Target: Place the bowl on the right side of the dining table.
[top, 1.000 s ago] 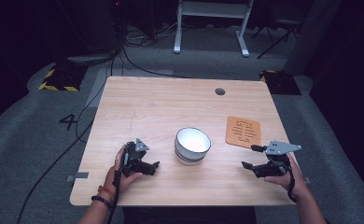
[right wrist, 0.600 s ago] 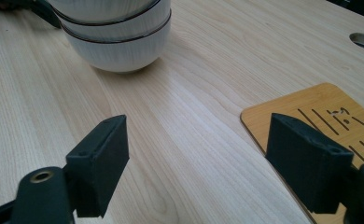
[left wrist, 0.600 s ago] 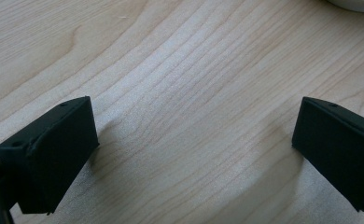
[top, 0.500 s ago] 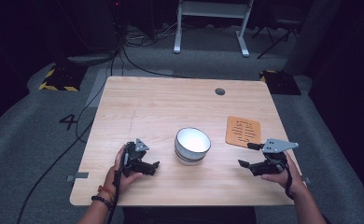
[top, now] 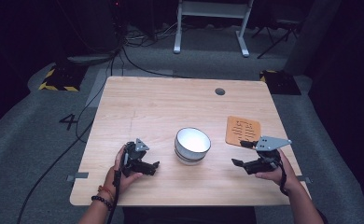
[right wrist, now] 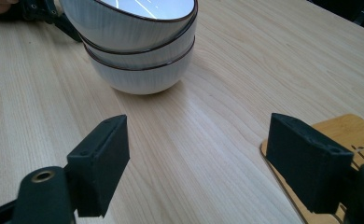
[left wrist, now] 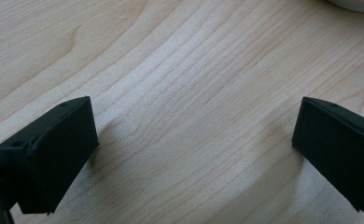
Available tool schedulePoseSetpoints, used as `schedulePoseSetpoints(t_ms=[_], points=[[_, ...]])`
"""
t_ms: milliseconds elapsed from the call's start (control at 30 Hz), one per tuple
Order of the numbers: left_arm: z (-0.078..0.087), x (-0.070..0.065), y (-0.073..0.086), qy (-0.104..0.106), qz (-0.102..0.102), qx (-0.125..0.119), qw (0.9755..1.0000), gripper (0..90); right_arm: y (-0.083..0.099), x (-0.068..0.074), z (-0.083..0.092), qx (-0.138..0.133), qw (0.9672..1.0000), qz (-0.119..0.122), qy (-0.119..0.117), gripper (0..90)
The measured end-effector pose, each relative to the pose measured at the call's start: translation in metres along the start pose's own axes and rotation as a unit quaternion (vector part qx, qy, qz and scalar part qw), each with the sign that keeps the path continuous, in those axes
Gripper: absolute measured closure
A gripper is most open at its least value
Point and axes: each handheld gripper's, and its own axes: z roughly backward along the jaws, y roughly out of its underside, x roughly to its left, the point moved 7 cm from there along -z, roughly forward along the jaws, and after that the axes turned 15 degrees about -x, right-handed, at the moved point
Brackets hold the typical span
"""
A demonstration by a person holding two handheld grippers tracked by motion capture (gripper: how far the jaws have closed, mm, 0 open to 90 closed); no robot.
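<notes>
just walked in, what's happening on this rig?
A person sits at the wooden table with a hand-held gripper in each hand. The left hand-held gripper and the right hand-held gripper are both open and hold nothing. Between them stands a stack of three white bowls, untouched. A wooden trivet lies flat by the right hand-held gripper, whose jaws face the stack. No grasp has begun.

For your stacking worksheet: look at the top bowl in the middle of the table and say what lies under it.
Under the top bowl sit two more nested bowls, only their rims and outer walls showing. The lowest rests on the table. Their insides are covered.
</notes>
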Motion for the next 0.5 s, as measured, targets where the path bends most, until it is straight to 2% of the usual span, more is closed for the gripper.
schedulePoseSetpoints(t_ms=[500], points=[[0.000,0.000,0.000,0.000,-0.001,0.001,1.0000,0.2,-0.010,0.006,-0.013,0.004,0.9998,0.010,-0.016,22.1]])
